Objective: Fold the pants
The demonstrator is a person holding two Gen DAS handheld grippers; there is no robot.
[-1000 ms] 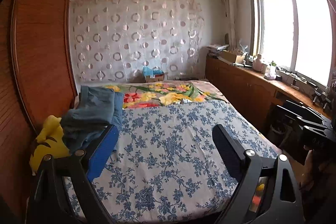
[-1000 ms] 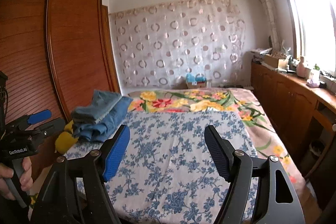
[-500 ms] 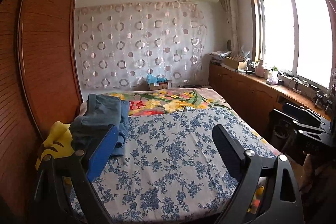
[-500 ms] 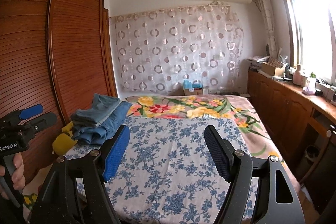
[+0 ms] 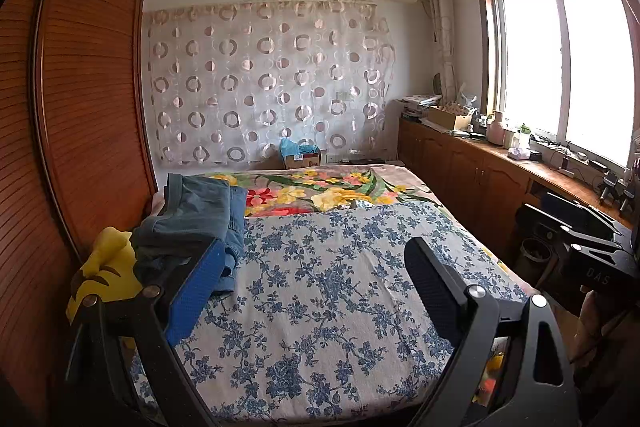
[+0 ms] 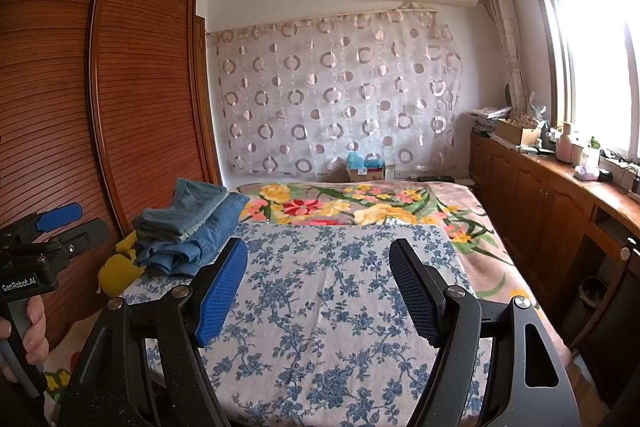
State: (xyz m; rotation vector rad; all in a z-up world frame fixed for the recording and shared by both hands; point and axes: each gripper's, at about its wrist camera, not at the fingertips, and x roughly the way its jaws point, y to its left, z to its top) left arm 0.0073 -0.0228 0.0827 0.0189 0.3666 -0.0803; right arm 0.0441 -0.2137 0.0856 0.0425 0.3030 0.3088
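Left gripper (image 5: 312,279) jaws wide apart, nothing between them, right gripper (image 6: 318,285) likewise spread and empty, folded pants (image 6: 192,227) stacked at far left edge of bed (image 6: 320,307), yellow thing (image 5: 106,275), perhaps a cushion, beside stack, wardrobe (image 6: 100,107) left.

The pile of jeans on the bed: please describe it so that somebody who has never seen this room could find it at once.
Start at the tall brown slatted wardrobe on the left of the room. At its foot, on the near left edge of the bed with the blue-flowered sheet, lies the pile of jeans. It is the only blue denim there, stacked in folds, beside a yellow soft toy.
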